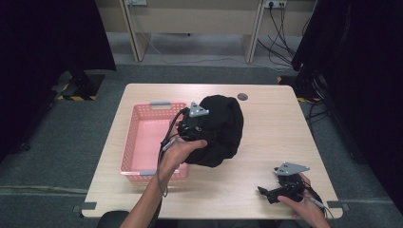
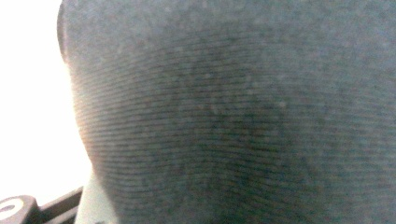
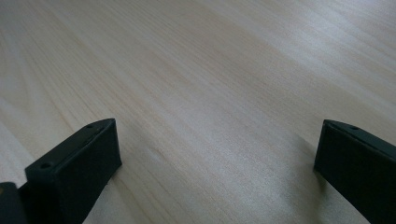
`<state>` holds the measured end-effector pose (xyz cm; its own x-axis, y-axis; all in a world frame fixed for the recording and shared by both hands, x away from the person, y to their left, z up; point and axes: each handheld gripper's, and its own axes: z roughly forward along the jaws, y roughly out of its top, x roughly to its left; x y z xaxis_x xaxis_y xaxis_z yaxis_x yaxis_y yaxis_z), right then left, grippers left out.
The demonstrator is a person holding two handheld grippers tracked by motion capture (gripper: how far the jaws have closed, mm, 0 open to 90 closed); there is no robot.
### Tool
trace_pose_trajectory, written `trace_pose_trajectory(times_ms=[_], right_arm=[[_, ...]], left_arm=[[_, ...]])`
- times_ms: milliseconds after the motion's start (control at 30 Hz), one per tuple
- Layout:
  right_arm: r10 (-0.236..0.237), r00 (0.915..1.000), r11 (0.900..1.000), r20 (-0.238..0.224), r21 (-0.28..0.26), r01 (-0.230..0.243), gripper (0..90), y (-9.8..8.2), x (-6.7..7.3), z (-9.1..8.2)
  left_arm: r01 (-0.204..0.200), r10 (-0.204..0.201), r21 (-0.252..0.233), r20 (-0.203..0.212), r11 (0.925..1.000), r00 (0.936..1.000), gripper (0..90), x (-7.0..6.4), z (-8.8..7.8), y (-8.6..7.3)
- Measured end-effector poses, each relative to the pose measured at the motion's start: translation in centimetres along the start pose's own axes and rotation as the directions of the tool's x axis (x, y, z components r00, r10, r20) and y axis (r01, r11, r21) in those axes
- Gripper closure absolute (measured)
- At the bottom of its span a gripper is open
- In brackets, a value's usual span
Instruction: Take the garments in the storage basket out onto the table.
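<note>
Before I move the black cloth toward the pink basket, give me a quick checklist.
1. Left gripper shut on black cloth: ok.
2. Cloth fully off the table: cannot tell, its lower edge looks close to the wood.
3. Pink basket has room inside: ok.
4. Right gripper out of the path: ok, it sits at the near right corner.
5. Right gripper holds nothing, jaws apart: ok.

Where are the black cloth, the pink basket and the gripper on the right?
black cloth (image 1: 223, 128): high view, middle of the bundle.
pink basket (image 1: 142, 142): high view, bare floor inside.
right gripper (image 1: 264, 193): high view, at its jaw tips.
</note>
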<state>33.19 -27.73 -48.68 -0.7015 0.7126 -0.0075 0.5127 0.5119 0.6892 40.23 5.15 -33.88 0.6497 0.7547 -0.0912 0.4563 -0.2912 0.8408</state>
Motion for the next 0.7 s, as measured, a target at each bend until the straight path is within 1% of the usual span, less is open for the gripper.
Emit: trace_pose_trajectory(times_ms=[200, 400, 533, 567, 667, 700], right_arm=[[0.000, 1.0000, 1.000, 0.000, 0.000, 0.000, 0.5, 0.0, 0.0, 0.0], [0.000, 1.0000, 1.000, 0.000, 0.000, 0.000, 0.5, 0.0, 0.0, 0.0], [0.000, 1.0000, 1.000, -0.001, 0.000, 0.000, 0.5, 0.0, 0.0, 0.0], [0.000, 1.0000, 1.000, -0.001, 0.000, 0.000, 0.5, 0.0, 0.0, 0.0], [0.000, 1.0000, 1.000, -0.001, 0.000, 0.000, 0.5, 0.0, 0.0, 0.0], [0.000, 1.0000, 1.000, -0.001, 0.000, 0.000, 0.5, 0.0, 0.0, 0.0]], left_arm=[[0.010, -0.010, 0.007, 0.017, 0.9999, 0.9998, 40.8, -0.4, 0.9, 0.1], [0.020, -0.021, 0.029, 0.029, 0.9994, 0.9994, 40.7, -0.8, 2.3, -0.2], [0.034, -0.035, 0.050, 0.029, 0.9982, 0.9990, 40.7, -1.0, 3.5, -0.6], [0.034, -0.035, 0.050, 0.029, 0.9982, 0.9990, 40.7, -1.0, 3.5, -0.6], [0.046, -0.048, 0.063, 0.025, 0.9969, 0.9985, 40.7, -1.0, 4.4, -1.0], [0.046, -0.048, 0.063, 0.025, 0.9969, 0.9985, 40.7, -1.0, 4.4, -1.0]])
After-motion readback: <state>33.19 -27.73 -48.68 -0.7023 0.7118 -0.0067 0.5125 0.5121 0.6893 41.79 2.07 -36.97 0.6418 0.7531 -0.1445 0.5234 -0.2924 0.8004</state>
